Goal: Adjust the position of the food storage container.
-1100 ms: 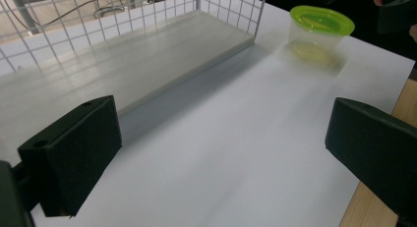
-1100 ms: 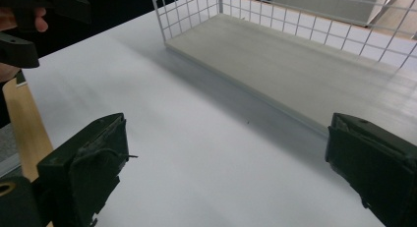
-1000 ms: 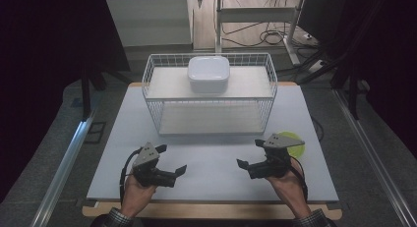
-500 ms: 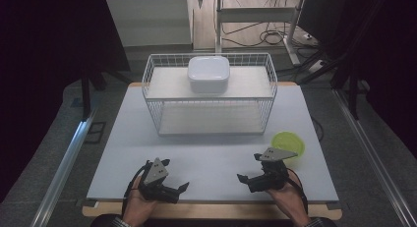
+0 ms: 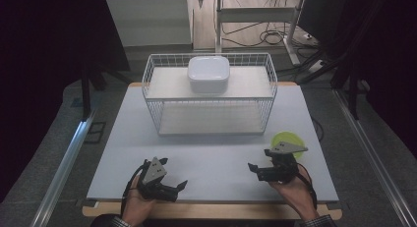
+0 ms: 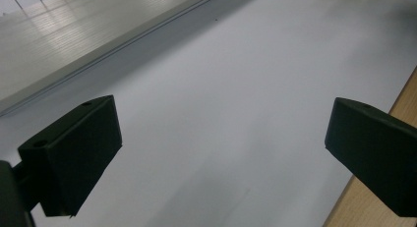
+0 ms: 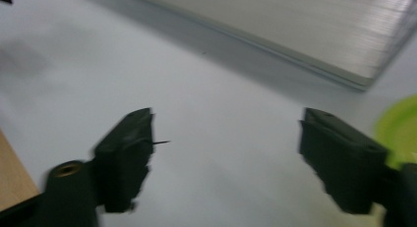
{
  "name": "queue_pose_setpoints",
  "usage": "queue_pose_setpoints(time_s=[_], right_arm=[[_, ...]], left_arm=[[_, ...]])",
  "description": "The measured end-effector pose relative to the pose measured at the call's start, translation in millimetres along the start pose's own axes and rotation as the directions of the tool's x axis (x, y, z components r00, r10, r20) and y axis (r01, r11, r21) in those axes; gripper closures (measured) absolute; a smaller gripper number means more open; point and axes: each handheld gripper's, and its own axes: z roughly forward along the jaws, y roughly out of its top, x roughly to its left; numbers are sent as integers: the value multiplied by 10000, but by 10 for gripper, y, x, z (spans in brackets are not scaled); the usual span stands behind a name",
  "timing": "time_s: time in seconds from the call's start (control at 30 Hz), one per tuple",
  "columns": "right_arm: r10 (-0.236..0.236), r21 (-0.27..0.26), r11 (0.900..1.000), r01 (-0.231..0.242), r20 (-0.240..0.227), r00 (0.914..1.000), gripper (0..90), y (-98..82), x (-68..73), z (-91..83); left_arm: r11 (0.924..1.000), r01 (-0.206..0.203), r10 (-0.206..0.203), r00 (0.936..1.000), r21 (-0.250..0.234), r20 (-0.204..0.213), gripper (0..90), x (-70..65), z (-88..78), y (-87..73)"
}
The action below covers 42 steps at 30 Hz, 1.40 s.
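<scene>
We see a white wire rack (image 5: pixel 211 114) standing at the far half of the pale surface (image 5: pixel 211 153), with two flat tiers, one above the other. A white, round-cornered square container (image 5: pixel 208 73) sits on the upper tier, near its middle and toward the back. The lower tier lies bare. A wooden strip (image 5: pixel 221 211) edges the surface on the near side. A metal rail (image 5: pixel 61 170) runs along the grey floor (image 5: pixel 54 114) on the left, another (image 5: pixel 373 158) on the right. Behind the surface we make out a light metal frame (image 5: pixel 255 13), with cables (image 5: pixel 268 38) coiled on the floor beside it.
</scene>
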Motion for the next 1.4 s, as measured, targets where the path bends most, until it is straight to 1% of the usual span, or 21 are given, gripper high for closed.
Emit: queue_pose_setpoints(time_s=[0.1, 0.17, 0.23, 0.3, 0.37, 0.43, 0.53, 0.6, 0.63, 0.67, 0.73, 0.83, 0.97, 1.03, 1.13, 1.33, 1.4], right_arm=[[210, -190, 9996, -205, 262, 9994, 422, 25, -96, -92], [174, -228, 9996, -165, 425, 9989, 533, 48, -154, -157], [39, -212, 9998, -27, 540, 9985, 638, 60, -209, -200], [-56, -196, 9998, 72, 807, 9967, 710, 64, -285, -251], [54, -267, 9996, -26, 1056, 9944, 763, 62, -366, -306], [314, -449, 9987, -258, 1291, 9911, 809, 55, -459, -372], [814, -785, 9945, -694, 1610, 9836, 864, 37, -602, -470], [1146, -886, 9911, -997, 1838, 9763, 884, 23, -694, -519], [1230, -897, 9902, -1067, 2016, 9717, 890, 14, -744, -534], [1425, -935, 9878, -1247, 2176, 9656, 894, 2, -790, -548], [1760, -1036, 9823, -1558, 2306, 9570, 896, -27, -894, -564], [1941, -1068, 9794, -1714, 2625, 9452, 897, -67, -1036, -568], [2054, -1048, 9777, -1822, 2916, 9342, 897, -109, -1194, -545], [2087, -991, 9773, -1874, 2941, 9327, 897, -128, -1255, -516], [1919, -781, 9812, -1763, 3066, 9323, 897, -139, -1310, -454], [1878, -570, 9822, -1790, 3322, 9243, 896, -154, -1381, -385], [1862, -447, 9823, -1817, 3295, 9256, 897, -165, -1395, -356]], left_arm=[[10000, 2, -2, 10000, 2, -6, 4, -1, 3, -2], [10000, 26, -26, 10000, -71, 8, 4, 5, -2, -1], [9999, 72, -71, 10000, -111, 31, 4, 13, -5, -1], [9999, 83, -83, 10000, -114, 10, 5, 19, -6, -3], [9999, 75, -75, 10000, -123, 3, 5, 20, -6, -3], [9999, 55, -55, 10000, -102, -17, 6, 18, -2, -4], [10000, -48, 48, 10000, -46, -75, 6, 14, 4, -3], [10000, -35, 35, 10000, -13, -79, 6, 11, 7, -4], [10000, -35, 35, 10000, 3, -93, 6, 11, 9, -4], [10000, -30, 30, 9999, 8, -105, 6, 10, 11, -5], [10000, -28, 29, 9999, 37, -106, 7, 13, 14, -5], [9999, -28, 29, 9999, 104, -145, 7, 12, 26, -8], [9999, -67, 69, 9999, 125, -159, 8, 11, 31, -8], [9999, -92, 95, 9998, 144, -183, 8, 13, 35, -8], [9998, -87, 90, 9998, 158, -180, 8, 14, 41, -9], [9998, -74, 77, 9999, 205, -146, 8, 11, 49, -11], [9997, -84, 87, 9999, 214, -143, 8, 11, 50, -11]])
